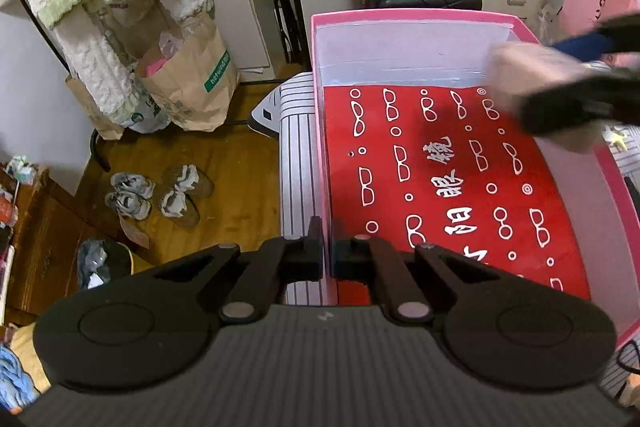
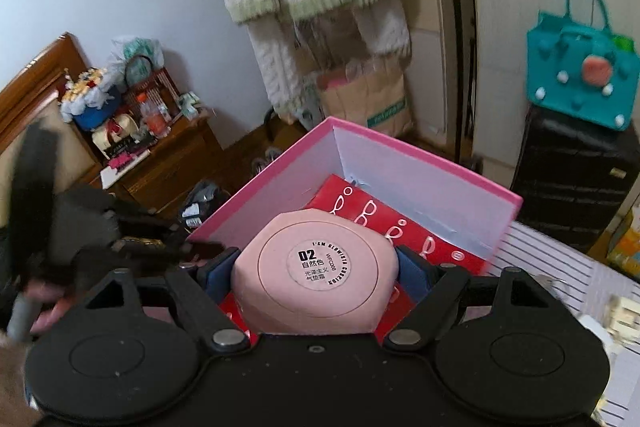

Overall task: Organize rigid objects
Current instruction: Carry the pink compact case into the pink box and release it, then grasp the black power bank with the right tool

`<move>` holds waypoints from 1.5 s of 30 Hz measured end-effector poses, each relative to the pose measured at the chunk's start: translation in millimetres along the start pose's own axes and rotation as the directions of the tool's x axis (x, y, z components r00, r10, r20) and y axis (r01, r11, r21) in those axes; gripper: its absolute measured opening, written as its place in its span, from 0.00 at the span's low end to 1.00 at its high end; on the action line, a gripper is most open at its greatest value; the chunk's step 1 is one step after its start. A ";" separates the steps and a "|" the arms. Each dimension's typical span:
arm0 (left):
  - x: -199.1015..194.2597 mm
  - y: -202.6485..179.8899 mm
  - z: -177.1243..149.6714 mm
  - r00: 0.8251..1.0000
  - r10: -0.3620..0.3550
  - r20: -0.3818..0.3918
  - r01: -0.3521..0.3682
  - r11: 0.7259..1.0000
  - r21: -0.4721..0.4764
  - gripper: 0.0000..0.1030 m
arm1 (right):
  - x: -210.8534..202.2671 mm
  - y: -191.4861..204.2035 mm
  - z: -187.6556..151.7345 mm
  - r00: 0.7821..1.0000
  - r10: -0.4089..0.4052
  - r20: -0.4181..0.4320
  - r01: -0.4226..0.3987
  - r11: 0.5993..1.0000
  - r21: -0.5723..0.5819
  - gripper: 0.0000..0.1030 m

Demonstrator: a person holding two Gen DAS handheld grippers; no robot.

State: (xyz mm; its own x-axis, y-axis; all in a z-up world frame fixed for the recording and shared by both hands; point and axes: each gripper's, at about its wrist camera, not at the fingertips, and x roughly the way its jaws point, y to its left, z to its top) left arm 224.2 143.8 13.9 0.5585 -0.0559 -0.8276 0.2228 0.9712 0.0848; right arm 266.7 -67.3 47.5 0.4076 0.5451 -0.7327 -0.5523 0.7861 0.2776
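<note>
While my left gripper (image 1: 326, 259) is pinching the pink box (image 1: 320, 131) wall, my right gripper (image 2: 316, 277) is clamping the pink compact (image 2: 316, 271), needing lowering ahead onto the red case (image 2: 404, 227).

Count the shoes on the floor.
4, as two pairs side by side on the wooden floor left of the pink box: shoe, shoe, shoe, shoe. More may be hidden.

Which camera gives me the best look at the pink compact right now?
Right wrist view: the pink compact sits sharp and centred between the right gripper's blue pads, label readable. The left wrist view shows it only as a motion-blurred shape over the pink box.
</note>
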 end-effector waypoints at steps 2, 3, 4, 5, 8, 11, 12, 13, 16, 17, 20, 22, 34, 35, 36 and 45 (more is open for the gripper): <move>-0.1 1.5 0.1 1.000 -0.014 -0.003 0.014 1.000 -0.013 0.03 | 19.4 1.0 9.7 1.000 0.000 -0.030 0.000 1.000 0.008 0.83; 0.2 2.8 0.4 1.000 -0.019 -0.004 0.019 1.000 -0.021 0.03 | 29.2 2.0 14.1 0.999 -0.004 -0.045 0.004 1.000 0.003 0.83; 0.5 4.8 0.7 1.000 -0.027 -0.007 0.026 0.999 -0.037 0.03 | 39.3 1.5 18.7 0.998 -0.004 -0.060 0.005 1.000 0.003 0.83; 0.6 7.0 0.7 0.999 -0.036 -0.009 0.035 0.998 -0.053 0.03 | 50.0 1.3 22.9 0.997 -0.006 -0.083 0.006 1.000 0.003 0.83; 1.4 11.2 1.1 0.999 -0.052 -0.016 0.051 0.995 -0.084 0.03 | 75.9 -1.1 27.1 0.990 -0.007 -0.139 0.008 1.000 0.007 0.83; 1.4 10.1 1.2 0.998 -0.051 -0.020 0.050 0.996 -0.075 0.03 | 99.2 -1.5 25.0 0.984 -0.023 -0.179 0.023 1.000 -0.004 0.83; 1.4 9.5 1.4 0.998 -0.051 -0.022 0.049 0.996 -0.070 0.03 | 105.9 -1.3 23.3 0.981 -0.034 -0.190 0.032 0.999 -0.014 0.83; 1.4 9.3 1.5 0.998 -0.052 -0.026 0.050 0.997 -0.065 0.03 | 110.9 -1.5 22.4 0.980 -0.043 -0.196 0.039 0.999 -0.024 0.83; 1.8 9.6 3.0 0.997 -0.062 -0.034 0.060 0.997 -0.054 0.03 | 123.4 -2.1 19.1 0.974 -0.066 -0.218 0.056 0.997 -0.051 0.83; 2.4 10.4 4.0 0.997 -0.066 -0.035 0.064 0.997 -0.054 0.04 | 125.9 -1.1 18.0 0.972 -0.075 -0.221 0.063 0.996 -0.060 0.83; 3.5 11.4 5.6 0.997 -0.073 -0.038 0.071 0.996 -0.056 0.04 | 128.8 5.6 17.9 0.971 -0.099 -0.216 0.077 0.992 -0.104 0.82; 3.8 11.2 6.4 0.996 -0.076 -0.041 0.073 0.996 -0.051 0.04 | 129.3 8.7 18.2 0.972 -0.103 -0.213 0.080 0.990 -0.118 0.80; 3.4 11.8 8.0 0.994 -0.094 -0.053 0.093 0.995 -0.018 0.05 | -2.0 0.6 8.0 1.000 -0.010 0.025 0.012 0.998 -0.067 0.85; 3.6 11.2 7.5 0.994 -0.094 -0.054 0.094 0.996 -0.013 0.05 | -15.2 -0.4 0.8 0.999 -0.012 0.044 0.016 0.997 -0.075 0.85; 3.7 11.1 8.1 0.994 -0.096 -0.056 0.095 0.995 -0.008 0.05 | -29.2 -1.5 -7.7 0.998 -0.015 0.067 0.020 0.997 -0.080 0.85; 4.5 13.4 8.1 0.992 -0.113 -0.059 0.113 0.994 -0.010 0.06 | -104.2 -27.7 -97.3 0.958 -0.173 0.229 0.190 0.980 -0.056 0.85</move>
State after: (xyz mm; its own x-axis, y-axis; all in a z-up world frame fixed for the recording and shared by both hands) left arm 236.3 154.6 15.8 0.4817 -0.1518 -0.8631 0.2760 0.9610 -0.0150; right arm 168.7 -174.2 55.7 0.6524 0.4531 -0.6075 -0.5043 0.8579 0.0984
